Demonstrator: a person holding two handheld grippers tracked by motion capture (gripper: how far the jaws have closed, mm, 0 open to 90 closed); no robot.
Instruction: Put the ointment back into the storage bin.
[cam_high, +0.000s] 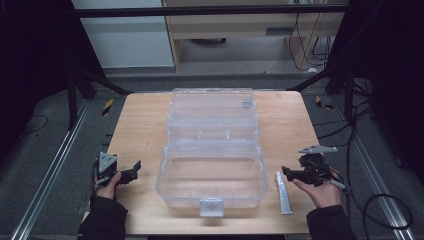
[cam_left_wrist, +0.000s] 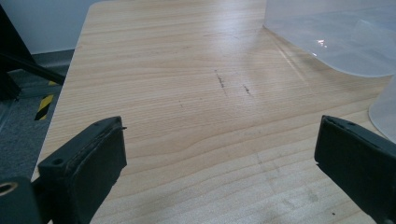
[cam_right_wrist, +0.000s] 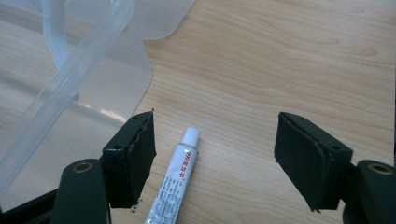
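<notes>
Lab or robot data-recording bay, not a home. Landmark: small bare wooden table (cam_high: 145, 125). Dark curtains (cam_high: 30, 60) hang on both sides of it. Black metal frame bar (cam_high: 210, 11) crosses overhead beyond its far edge. Aluminium floor rails (cam_high: 47, 175) flank it on grey carpet. Yellow-black hazard tape (cam_high: 107, 106) off its far-left corner. Loose cables (cam_high: 380, 200) trail right of it.

Clear plastic box (cam_high: 212, 150), lid thrown open and leaning back, sitting mid-table with its pale latch at the near edge; nothing to be seen inside, so far as the high view lets on. Small white tube (cam_right_wrist: 173, 179) with red print and a white cap, lying flat on the wood just right of the box, cap end pointing away from the near edge.
</notes>
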